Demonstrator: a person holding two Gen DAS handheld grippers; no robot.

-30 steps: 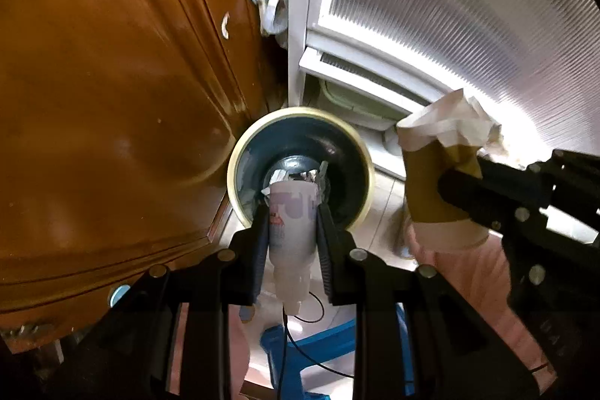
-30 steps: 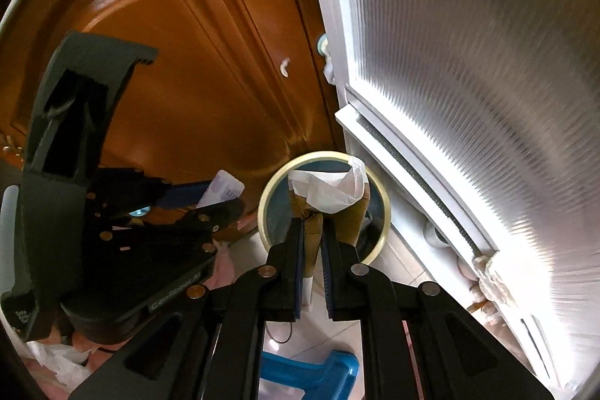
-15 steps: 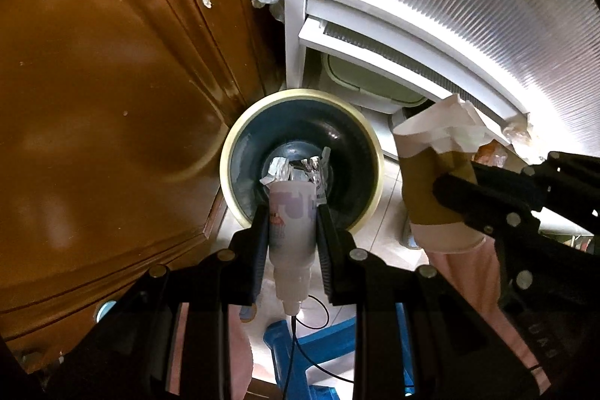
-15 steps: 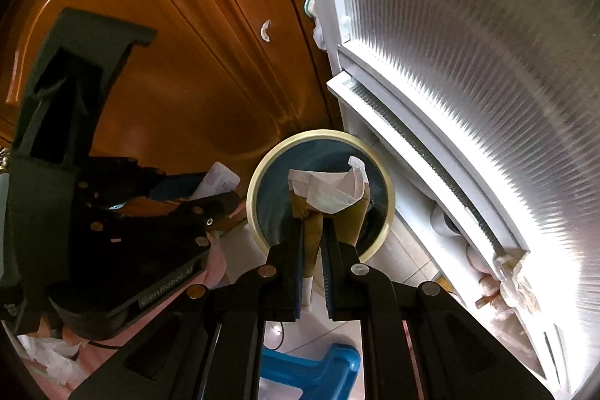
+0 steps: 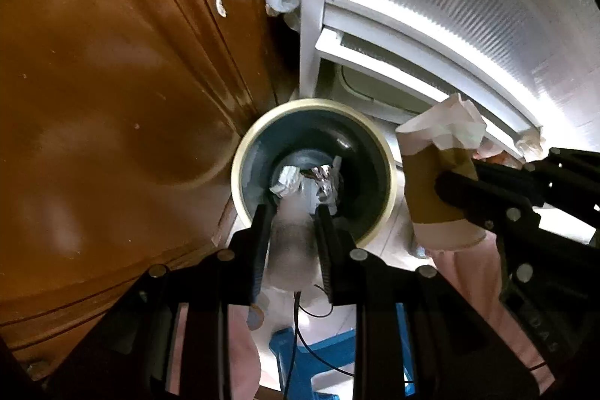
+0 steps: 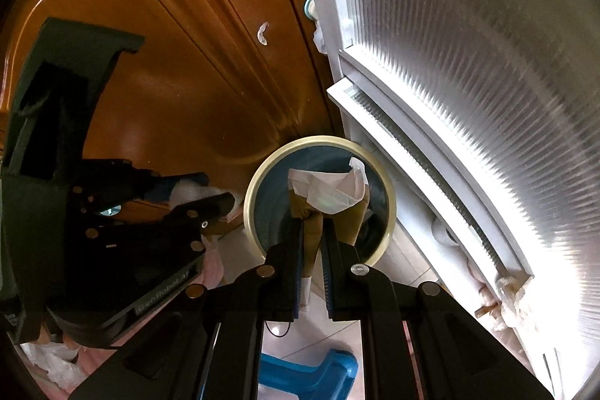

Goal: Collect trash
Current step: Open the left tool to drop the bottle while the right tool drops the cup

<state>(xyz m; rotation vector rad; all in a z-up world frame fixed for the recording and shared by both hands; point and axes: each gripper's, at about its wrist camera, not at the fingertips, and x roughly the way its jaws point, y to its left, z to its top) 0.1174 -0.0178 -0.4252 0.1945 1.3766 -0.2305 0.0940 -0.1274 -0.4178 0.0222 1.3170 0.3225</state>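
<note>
Above the round bin [image 5: 313, 171], at the foot of the brown door [image 5: 112, 100] with the white frosted panel [image 5: 468, 6] at 2 o'clock, I have both claws pointing steeply down. The left claw [image 5: 292, 216] is clenched on a pale, blurred tube-like piece of trash [image 5: 290, 242]; its tip sits over the bin mouth, right above the crumpled foil and paper [image 5: 307, 179] already lying at the bottom. The right claw [image 6: 311, 242] is clenched on a squashed brown paper cup [image 6: 337, 212] with a white tissue [image 6: 326, 190] stuffed in its top. From the right wrist view the cup hangs over the bin opening; from the left wrist view it sits at 3 o'clock of the rim, just beside it, so I judge it near the edge rather than centred.

Step in hand: the drop-off. Both pieces are carried and not yet let go.

Next move, my reading: release the left piece first, since it is already centred. Then shift the cup toward the middle of the opening before releasing, or the tissue may catch the cream rim and spill onto the tiled floor [image 6: 408, 268].
</note>
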